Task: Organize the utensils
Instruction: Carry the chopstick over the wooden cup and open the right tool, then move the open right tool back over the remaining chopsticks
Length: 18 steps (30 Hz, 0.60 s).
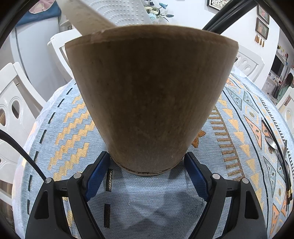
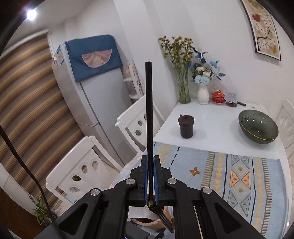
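A tall brown wooden utensil holder (image 1: 150,103) stands on the patterned tablecloth and fills the left wrist view. My left gripper (image 1: 147,161) is open, its blue pads on either side of the holder's base. A pale wooden spatula (image 1: 88,16) and a white perforated utensil (image 1: 121,12) stick out of the holder's top. My right gripper (image 2: 151,176) is shut on a black-handled fork (image 2: 149,114), handle pointing up, tines down over the holder's rim (image 2: 145,223). A spoon (image 1: 271,142) and dark chopsticks (image 1: 283,158) lie on the cloth at the right.
The blue and orange tablecloth (image 2: 229,174) covers the near part of a white table. Farther back stand a dark lidded jar (image 2: 186,126), a green bowl (image 2: 258,126), vases of flowers (image 2: 184,73) and a red lidded cup (image 2: 218,96). White chairs (image 2: 79,171) flank the table.
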Motion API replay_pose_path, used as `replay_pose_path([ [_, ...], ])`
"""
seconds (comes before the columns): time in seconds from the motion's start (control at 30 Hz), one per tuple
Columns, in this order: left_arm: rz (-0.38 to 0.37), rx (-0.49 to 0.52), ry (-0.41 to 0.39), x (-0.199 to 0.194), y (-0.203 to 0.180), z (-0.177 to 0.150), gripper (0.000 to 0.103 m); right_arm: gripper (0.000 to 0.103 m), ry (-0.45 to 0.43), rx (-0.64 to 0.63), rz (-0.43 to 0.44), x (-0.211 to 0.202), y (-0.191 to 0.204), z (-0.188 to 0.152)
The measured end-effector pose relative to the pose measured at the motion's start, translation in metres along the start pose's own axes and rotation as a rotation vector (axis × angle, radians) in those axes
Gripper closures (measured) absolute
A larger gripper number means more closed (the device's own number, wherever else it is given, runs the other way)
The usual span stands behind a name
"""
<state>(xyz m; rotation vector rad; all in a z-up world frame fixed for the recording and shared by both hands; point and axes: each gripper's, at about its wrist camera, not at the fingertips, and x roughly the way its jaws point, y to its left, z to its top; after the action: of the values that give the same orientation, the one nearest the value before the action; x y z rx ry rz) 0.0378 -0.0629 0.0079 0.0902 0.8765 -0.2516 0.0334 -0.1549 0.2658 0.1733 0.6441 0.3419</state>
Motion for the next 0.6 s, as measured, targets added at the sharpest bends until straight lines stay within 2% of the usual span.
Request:
replay_pose_path([
  [0.23, 0.001, 0.0, 0.0, 0.0, 0.0, 0.0, 0.021, 0.098, 0.025, 0.024, -0.015, 0.021, -0.005, -0.007],
  [0.37, 0.001, 0.0, 0.0, 0.0, 0.0, 0.0, 0.021, 0.095, 0.098, 0.048, -0.003, 0.032, -0.009, -0.01],
  [0.43, 0.001, 0.0, 0.0, 0.0, 0.0, 0.0, 0.021, 0.091, 0.136, 0.063, 0.019, 0.036, -0.011, -0.011],
  [0.5, 0.001, 0.0, -0.001, 0.0, 0.0, 0.0, 0.021, 0.078, 0.158, 0.072, 0.027, 0.035, -0.013, -0.012],
  [0.57, 0.0, 0.0, 0.001, 0.0, 0.001, 0.001, 0.021, 0.068, 0.138, 0.087, 0.03, 0.027, -0.017, -0.011],
  [0.6, 0.001, 0.001, 0.001, 0.0, 0.001, 0.002, 0.021, 0.067, 0.124, 0.095, 0.035, 0.023, -0.018, -0.01],
])
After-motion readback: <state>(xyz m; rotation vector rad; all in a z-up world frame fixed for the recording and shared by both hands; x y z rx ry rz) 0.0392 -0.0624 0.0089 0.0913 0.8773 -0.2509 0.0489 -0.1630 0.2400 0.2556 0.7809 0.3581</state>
